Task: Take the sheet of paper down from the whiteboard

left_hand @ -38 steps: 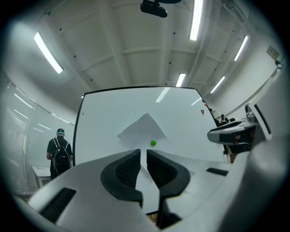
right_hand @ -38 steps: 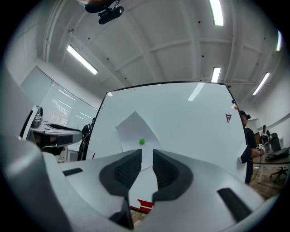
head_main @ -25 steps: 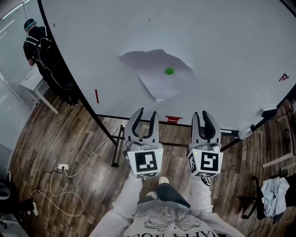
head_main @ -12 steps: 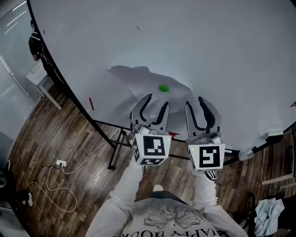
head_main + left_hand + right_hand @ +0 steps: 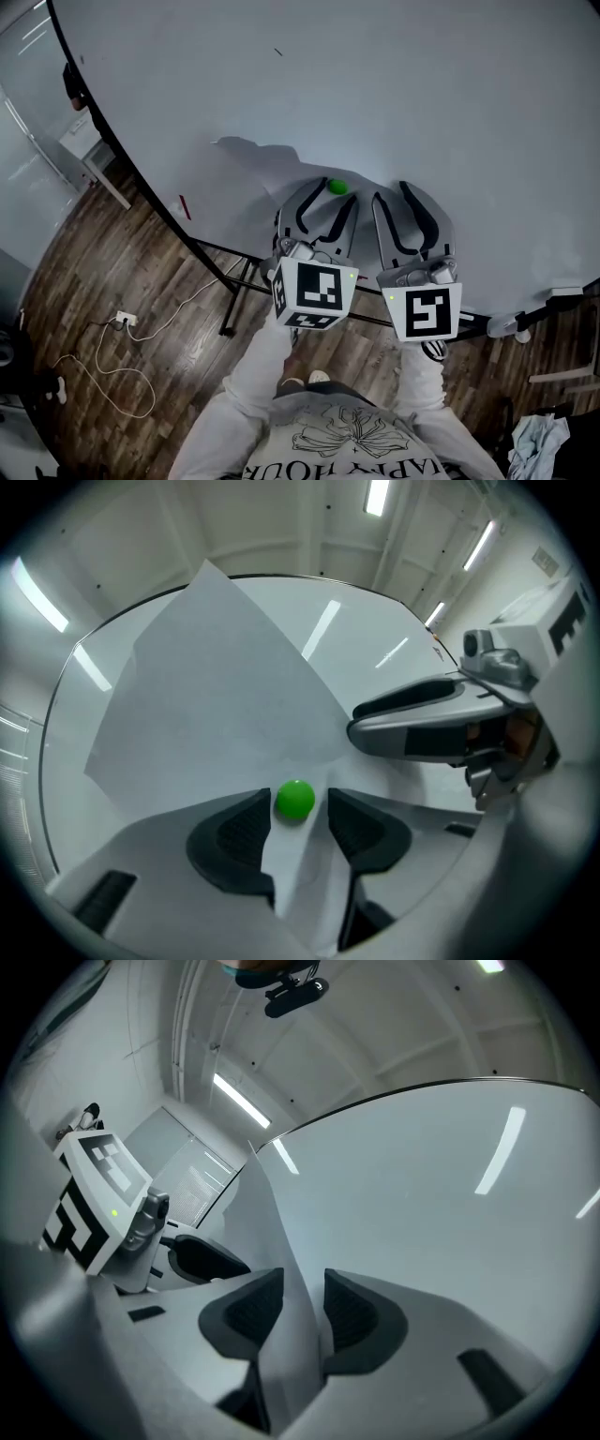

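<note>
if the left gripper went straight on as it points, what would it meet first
The green magnet on the sheet of paper, between the closing jaws of the left gripper; probably not touched yet.

Room around the board: plank floor, cabling, furniture and ceiling fittings

A dark wood-plank floor (image 5: 112, 272) spread below in the head view, with a white power socket (image 5: 125, 320) lying on it and a thin white cable (image 5: 178, 302) running from the socket up and to the right. A small white table (image 5: 82, 142) stood at the upper left, and a crumpled pale cloth (image 5: 534, 445) sat at the lower right corner, near a pale wooden frame (image 5: 562, 375). Overhead, the left gripper view caught a bright ceiling light strip (image 5: 378, 497). The right gripper view showed another light strip (image 5: 242, 1101) and a black ceiling-mounted device (image 5: 295, 993).
</note>
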A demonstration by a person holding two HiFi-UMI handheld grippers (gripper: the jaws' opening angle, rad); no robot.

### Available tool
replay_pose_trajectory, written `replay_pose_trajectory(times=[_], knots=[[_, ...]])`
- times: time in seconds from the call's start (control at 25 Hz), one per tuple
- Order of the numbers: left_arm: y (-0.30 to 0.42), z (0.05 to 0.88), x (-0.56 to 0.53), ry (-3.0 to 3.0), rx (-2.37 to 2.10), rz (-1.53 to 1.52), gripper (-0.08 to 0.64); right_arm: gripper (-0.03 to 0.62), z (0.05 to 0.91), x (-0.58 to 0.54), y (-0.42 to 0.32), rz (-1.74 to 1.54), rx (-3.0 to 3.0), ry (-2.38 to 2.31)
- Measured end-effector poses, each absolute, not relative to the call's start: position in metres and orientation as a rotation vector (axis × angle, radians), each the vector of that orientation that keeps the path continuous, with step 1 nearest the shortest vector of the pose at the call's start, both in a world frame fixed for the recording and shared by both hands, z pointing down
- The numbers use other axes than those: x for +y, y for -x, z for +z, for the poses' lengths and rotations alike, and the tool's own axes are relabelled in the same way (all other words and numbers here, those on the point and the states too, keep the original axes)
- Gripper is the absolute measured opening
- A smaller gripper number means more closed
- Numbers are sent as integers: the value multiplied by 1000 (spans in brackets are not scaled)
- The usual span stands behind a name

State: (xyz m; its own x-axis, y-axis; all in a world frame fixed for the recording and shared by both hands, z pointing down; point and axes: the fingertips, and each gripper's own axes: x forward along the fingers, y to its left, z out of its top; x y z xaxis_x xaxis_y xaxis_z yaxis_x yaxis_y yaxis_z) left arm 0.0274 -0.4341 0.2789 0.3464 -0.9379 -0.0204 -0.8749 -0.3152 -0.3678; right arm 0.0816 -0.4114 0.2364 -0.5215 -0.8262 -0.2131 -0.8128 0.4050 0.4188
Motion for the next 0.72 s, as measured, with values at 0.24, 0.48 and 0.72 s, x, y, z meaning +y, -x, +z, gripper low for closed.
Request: replay_pose_trajectory(times=[0.24, 0.48, 0.72], knots=[[-24, 279, -437, 2260, 1624, -311, 144, 115, 236, -418, -77, -785, -2571, -1492], [-24, 278, -437, 2257, 1625, -333, 143, 87, 236, -418, -77, -795, -2537, -1477], [-25, 279, -437, 2253, 1625, -345, 140, 67, 236, -420, -70, -835, -2495, -1437]])
